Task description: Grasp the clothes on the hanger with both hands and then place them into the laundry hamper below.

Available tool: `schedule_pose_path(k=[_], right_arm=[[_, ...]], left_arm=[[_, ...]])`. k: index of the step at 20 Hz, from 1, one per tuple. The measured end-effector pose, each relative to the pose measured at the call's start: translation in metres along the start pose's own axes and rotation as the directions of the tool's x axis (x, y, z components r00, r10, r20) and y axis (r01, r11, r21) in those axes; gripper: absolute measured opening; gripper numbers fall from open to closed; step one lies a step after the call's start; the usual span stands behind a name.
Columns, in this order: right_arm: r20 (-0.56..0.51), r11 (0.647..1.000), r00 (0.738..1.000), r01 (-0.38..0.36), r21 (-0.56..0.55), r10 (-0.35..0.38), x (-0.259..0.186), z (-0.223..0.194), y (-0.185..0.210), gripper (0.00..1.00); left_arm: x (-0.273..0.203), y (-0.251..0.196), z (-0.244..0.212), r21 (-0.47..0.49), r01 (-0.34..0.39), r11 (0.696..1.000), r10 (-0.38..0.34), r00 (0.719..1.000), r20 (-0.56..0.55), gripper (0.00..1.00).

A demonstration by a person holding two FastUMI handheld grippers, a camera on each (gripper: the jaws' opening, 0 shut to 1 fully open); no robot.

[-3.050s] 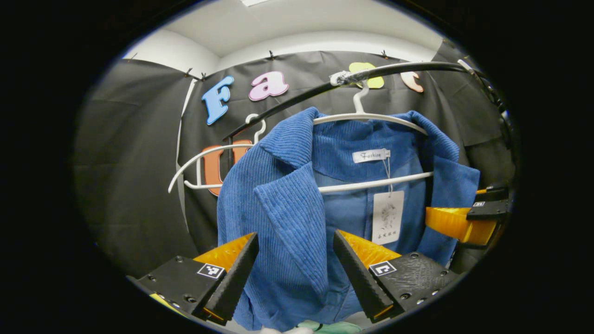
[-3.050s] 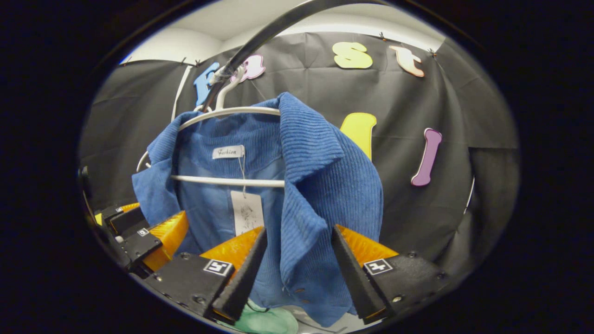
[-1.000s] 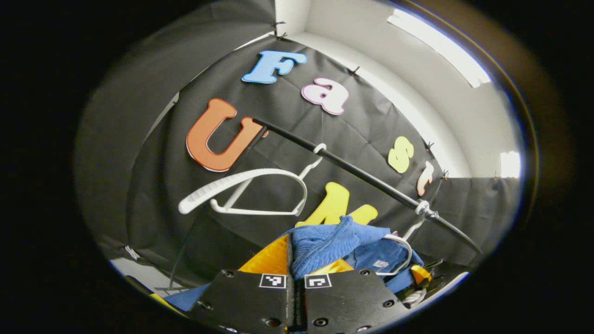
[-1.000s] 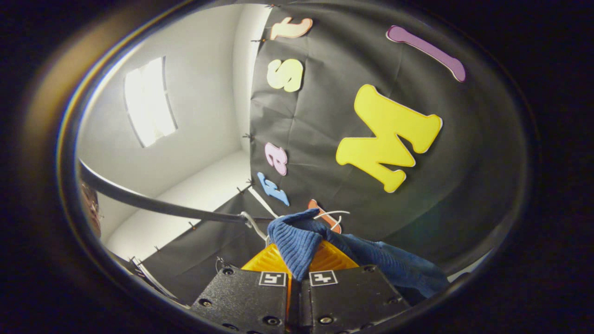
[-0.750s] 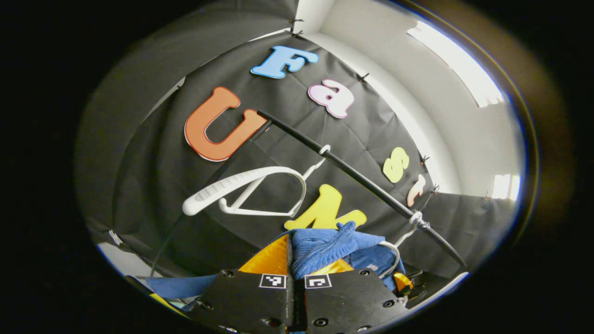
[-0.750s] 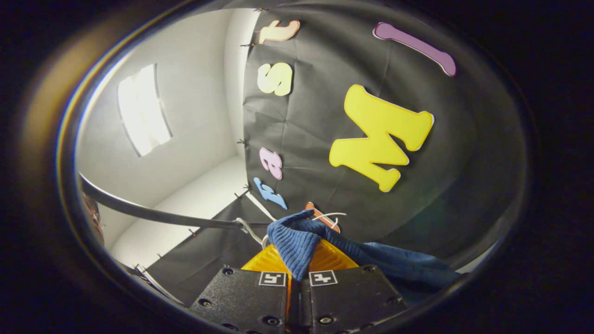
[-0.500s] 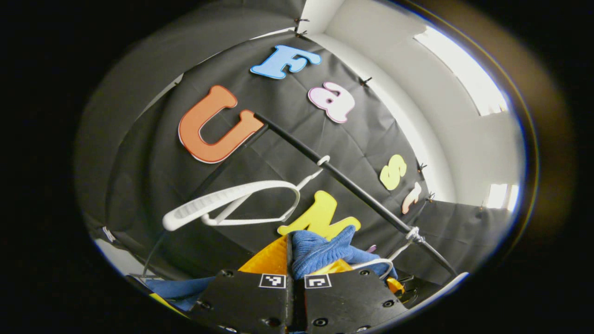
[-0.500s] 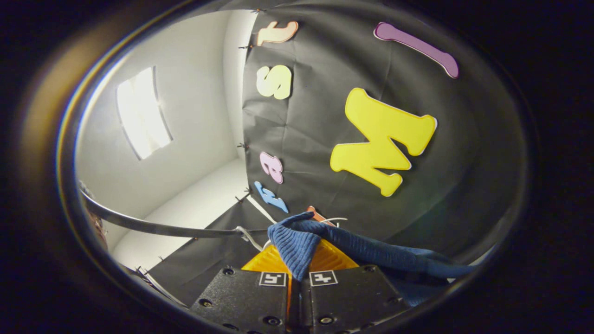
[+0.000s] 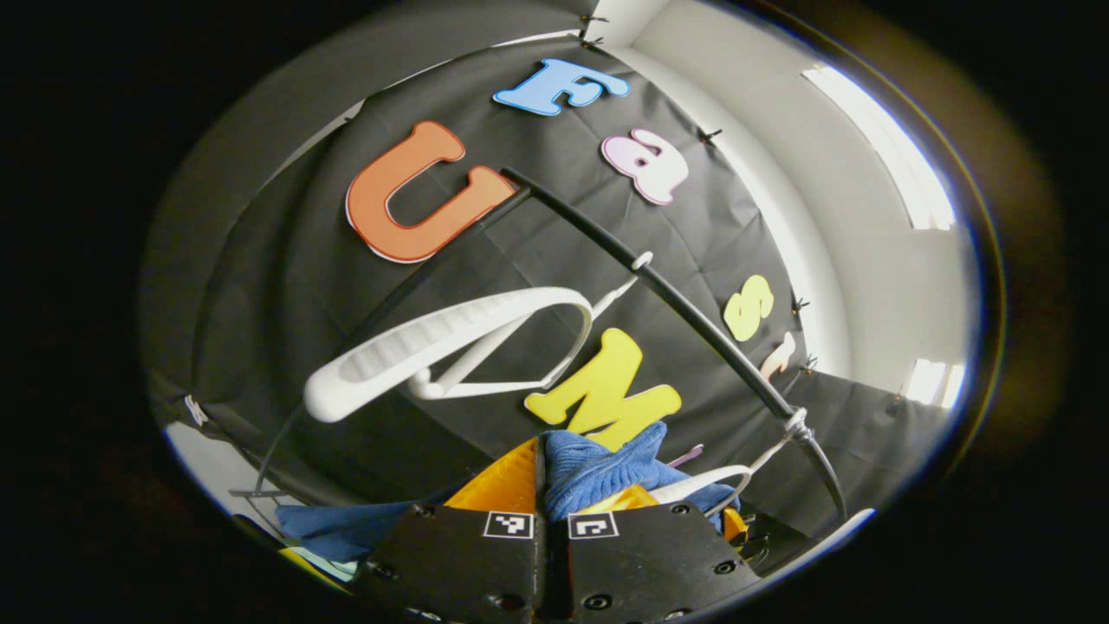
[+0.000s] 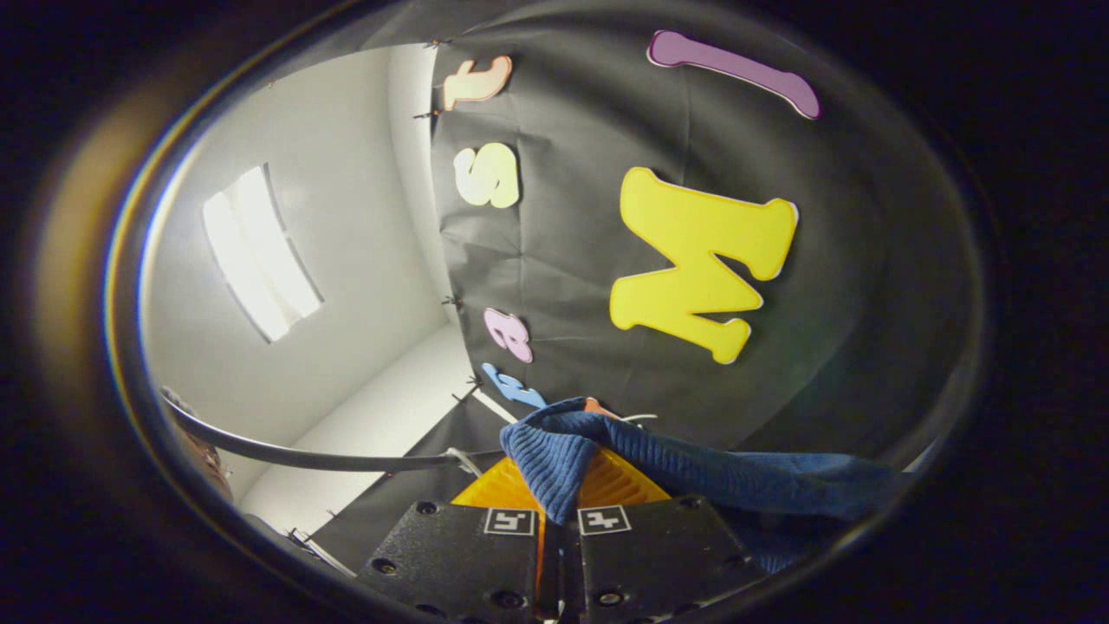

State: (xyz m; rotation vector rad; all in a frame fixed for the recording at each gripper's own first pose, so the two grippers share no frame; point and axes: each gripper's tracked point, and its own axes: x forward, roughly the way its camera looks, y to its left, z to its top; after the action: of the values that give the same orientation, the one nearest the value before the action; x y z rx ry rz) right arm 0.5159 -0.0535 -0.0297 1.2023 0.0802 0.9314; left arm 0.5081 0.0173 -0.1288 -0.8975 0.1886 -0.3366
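In the left gripper view, the left gripper [image 9: 551, 485] is seen closed, with a fold of the blue jacket [image 9: 598, 468] pinched between its fingers. In the right gripper view, the right gripper [image 10: 554, 485] is likewise closed on a ribbed fold of the same jacket, from which the cloth is stretched away to the right edge. Both grippers are tilted upward toward the booth's wall and ceiling.

The step in hand is judged to be the freeing of the jacket from its hanger [image 9: 703, 482], a white arm of which is seen just beside the pinched fold. Both grips should be kept firm and level, and the cloth drawn off evenly so that the hanger is not dragged along the black rail [image 9: 684, 322]. Only then should the jacket be lowered.

A second, bare white hanger [image 9: 450, 338] is hung farther along the rail, well apart from the jacket. The hamper's place below cannot be told.
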Motion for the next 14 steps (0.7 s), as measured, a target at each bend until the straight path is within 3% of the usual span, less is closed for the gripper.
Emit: schedule_pose_path(k=[4, 7, 10, 12, 14], right_arm=[[0.047, 0.987, 0.998, -0.058, 0.149, 0.052, -0.001, -0.001, -0.006, 0.05], [0.063, 0.980, 0.998, -0.021, 0.197, 0.009, -0.001, -0.003, -0.020, 0.05], [0.055, 0.989, 0.996, 0.068, 0.130, -0.075, 0.001, -0.006, -0.032, 0.05], [0.028, 0.979, 0.984, 0.173, 0.109, -0.177, 0.005, -0.008, -0.058, 0.05], [0.004, 0.969, 0.976, 0.217, 0.114, -0.219, -0.003, -0.020, -0.072, 0.05]], left_arm=[[-0.003, -0.001, -0.003, -0.125, 0.056, 0.991, -0.053, 0.998, 0.028, 0.01], [-0.008, -0.002, 0.005, -0.139, 0.072, 0.988, -0.065, 0.996, 0.053, 0.01], [-0.010, 0.001, 0.007, -0.132, 0.054, 0.990, -0.049, 0.998, 0.042, 0.01], [-0.003, 0.010, -0.007, -0.112, -0.003, 0.994, 0.004, 1.000, 0.010, 0.01], [0.000, 0.037, -0.016, -0.104, -0.065, 0.993, 0.062, 0.998, -0.028, 0.01]])
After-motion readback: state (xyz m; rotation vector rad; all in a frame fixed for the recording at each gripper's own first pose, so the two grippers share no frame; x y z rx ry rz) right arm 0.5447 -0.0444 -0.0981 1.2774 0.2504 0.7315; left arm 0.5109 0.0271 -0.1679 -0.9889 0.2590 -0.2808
